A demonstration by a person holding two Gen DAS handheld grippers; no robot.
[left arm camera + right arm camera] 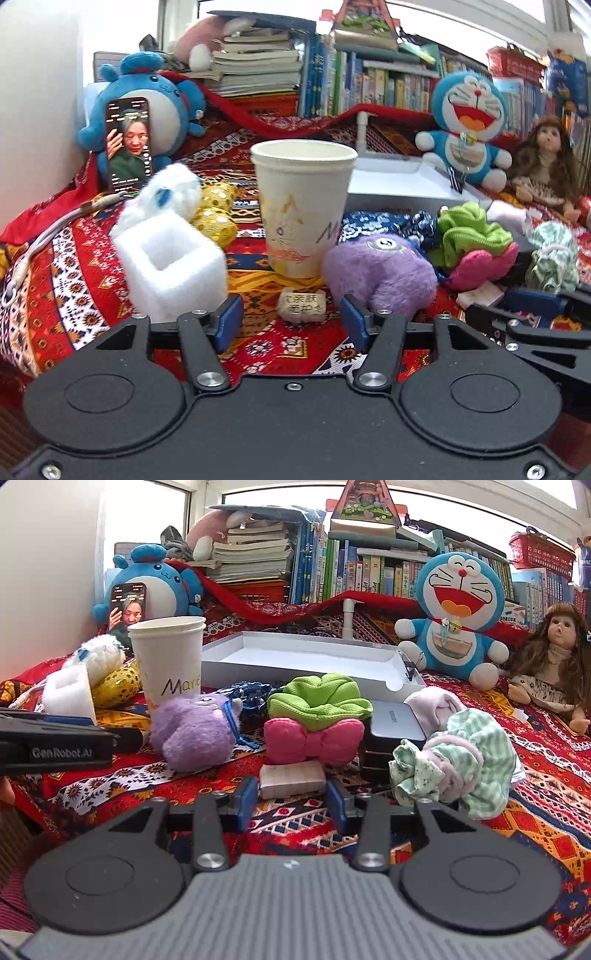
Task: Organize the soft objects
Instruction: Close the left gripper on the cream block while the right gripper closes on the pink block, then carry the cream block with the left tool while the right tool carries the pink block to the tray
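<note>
From the left wrist, the left gripper (291, 325) hangs low over the patterned cloth (92, 295) with its jaws apart and nothing pressed between them; a small wrapped packet (302, 304) lies on the cloth in line with the gap, just in front of the paper cup (303, 206). To the cup's left stand a white foam block (171, 266), a white fluffy toy (162, 195) and a gold sequinned piece (216, 214); to its right lies the purple plush (380, 273), touching the cup's foot, then a green scrunchie (469, 232) over a pink bow (484, 266). I judge this an approach step, no soft thing yet taken; the next move seems to call for easing forward and closing on one item. The packet bears Chinese characters I cannot read surely; the cup shows grey scrawl. From the right wrist, the right gripper (291, 803) is likewise open and empty, a pale wrapped bar (291, 779) just ahead of its gap. Right of the cup (168, 661) sit the purple plush (195, 734), the scrunchie (317, 698) atop the bow (314, 738), a striped cloth bundle (461, 760), and behind them the white tray (229, 668), the likely destination. The cup reads "Mart"; the left gripper's (55, 742) side reads "GenRobot.AI".
</note>
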